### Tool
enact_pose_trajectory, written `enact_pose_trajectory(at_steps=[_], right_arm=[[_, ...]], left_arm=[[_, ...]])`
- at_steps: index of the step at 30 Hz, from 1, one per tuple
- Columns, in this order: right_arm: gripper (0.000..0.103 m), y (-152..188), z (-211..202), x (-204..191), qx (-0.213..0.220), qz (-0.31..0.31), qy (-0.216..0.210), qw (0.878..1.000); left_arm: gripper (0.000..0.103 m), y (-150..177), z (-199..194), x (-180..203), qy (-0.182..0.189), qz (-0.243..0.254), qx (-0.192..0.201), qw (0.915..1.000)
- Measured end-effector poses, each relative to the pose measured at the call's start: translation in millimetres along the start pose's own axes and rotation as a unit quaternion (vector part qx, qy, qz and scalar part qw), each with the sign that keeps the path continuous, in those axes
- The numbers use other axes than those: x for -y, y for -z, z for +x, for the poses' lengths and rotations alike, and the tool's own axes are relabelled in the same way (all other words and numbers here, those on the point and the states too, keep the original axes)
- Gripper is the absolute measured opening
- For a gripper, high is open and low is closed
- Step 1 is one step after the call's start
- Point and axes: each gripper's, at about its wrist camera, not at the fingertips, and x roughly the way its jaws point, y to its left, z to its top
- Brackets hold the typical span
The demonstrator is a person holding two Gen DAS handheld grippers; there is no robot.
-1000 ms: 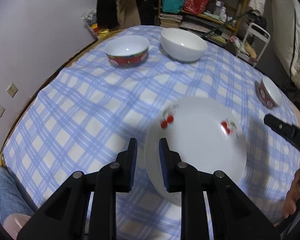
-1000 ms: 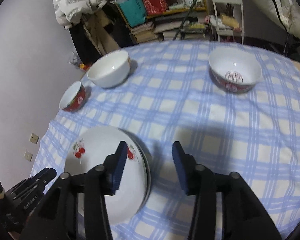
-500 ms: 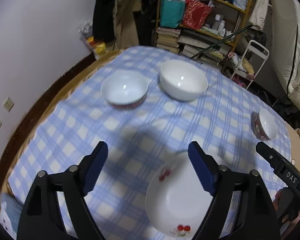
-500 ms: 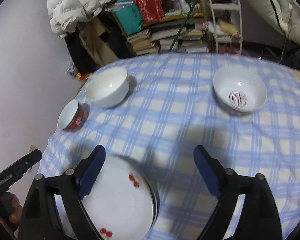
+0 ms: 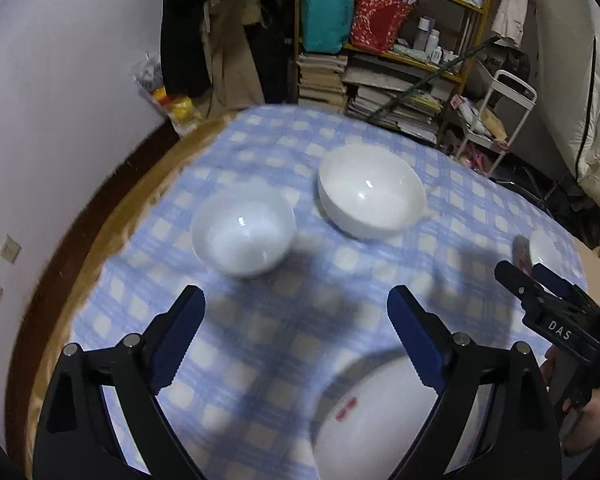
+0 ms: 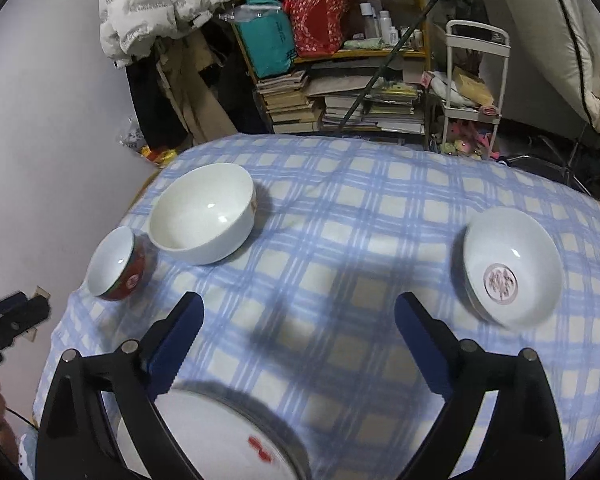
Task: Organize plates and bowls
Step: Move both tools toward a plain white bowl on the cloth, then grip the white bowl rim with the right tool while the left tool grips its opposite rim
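My left gripper [image 5: 296,340] is open and empty above the blue checked tablecloth [image 5: 284,320]. A stack of white cherry plates [image 5: 384,416] lies just below its right finger. Beyond it stand a small red-sided bowl [image 5: 243,236] and a large white bowl [image 5: 370,196]. My right gripper [image 6: 298,348] is open and empty. The plates [image 6: 216,436] lie under its left finger. The large white bowl [image 6: 204,212] and the red bowl [image 6: 116,264] are far left. A white bowl with a red seal [image 6: 510,266] is at the right.
The round table's wooden edge [image 5: 112,216] runs along the left wall. Behind the table stand a cluttered bookshelf [image 6: 340,80] and a white trolley [image 6: 474,92]. The right gripper shows at the right of the left wrist view [image 5: 548,304], next to the seal bowl [image 5: 542,248].
Both grippers have opened wide, let go of the plates and lifted back. The plates now lie stacked on the cloth below them.
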Motion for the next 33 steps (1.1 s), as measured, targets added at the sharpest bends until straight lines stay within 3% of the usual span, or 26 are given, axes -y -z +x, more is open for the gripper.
enact_pose_trajectory(at_steps=[10, 15, 18, 22, 28, 31, 32, 33], right_arm=[[0.101, -53.7, 46.5, -7.3, -0.032, 0.026, -0.029, 0.999], [0.101, -76.4, 83.8, -1.2, -0.07, 0.099, -0.085, 0.989], [0.101, -88.0, 104.7, -1.1, -0.088, 0.108, -0.08, 0.987], [0.1, -93.4, 120.1, -5.2, -0.108, 0.095, -0.074, 0.987], [0.086, -89.0, 138.1, -13.9, -0.137, 0.071, -0.078, 0.985], [0.066, -87.2, 145.6, -16.1, -0.151, 0.074, -0.091, 0.982], [0.056, -86.2, 148.9, -17.7, -0.158, 0.075, -0.094, 0.98], [0.041, -85.5, 150.5, -18.9, -0.163, 0.074, -0.097, 0.979]], left_arm=[[0.091, -65.2, 47.0, 3.4, 0.003, 0.003, -0.002, 1.0], [0.091, -99.2, 89.9, 9.9, 0.022, 0.006, -0.027, 0.9994], [0.091, -111.5, 110.8, 14.9, 0.007, 0.027, -0.036, 0.999], [0.088, -119.0, 130.3, 10.5, 0.019, 0.02, -0.057, 0.998], [0.077, -123.0, 148.2, 15.0, 0.035, 0.024, -0.084, 0.9955], [0.061, -122.7, 154.9, 21.4, 0.016, 0.037, -0.096, 0.9946], [0.057, -122.2, 158.3, 22.7, 0.016, 0.038, -0.104, 0.9937], [0.045, -121.3, 162.4, 24.5, 0.021, 0.04, -0.113, 0.9926]])
